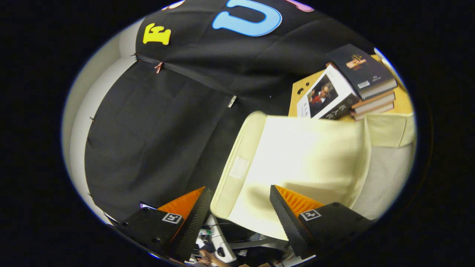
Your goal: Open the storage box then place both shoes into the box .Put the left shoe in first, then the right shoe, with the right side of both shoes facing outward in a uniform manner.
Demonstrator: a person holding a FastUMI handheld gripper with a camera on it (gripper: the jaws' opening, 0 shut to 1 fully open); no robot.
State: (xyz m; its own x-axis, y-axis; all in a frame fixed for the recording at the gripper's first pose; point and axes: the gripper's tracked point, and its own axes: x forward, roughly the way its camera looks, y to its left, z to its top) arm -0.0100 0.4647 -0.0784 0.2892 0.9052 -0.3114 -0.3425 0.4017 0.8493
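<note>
While hand-held gripper (241, 200) gapes, box flap (304, 155) spans ahead.

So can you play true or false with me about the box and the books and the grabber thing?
1. The gripper has its fingers spread apart. True.
2. The fingers are squeezing a shoe. False: nothing is pinched; the cream storage box's lid lies just ahead of and between them.
3. A stack of books sits beyond the box. True, on a wooden surface.
4. The books are inside the box. False: they rest on the wood behind it.
5. The cloth wall behind the box is white. False: it is black.
</note>
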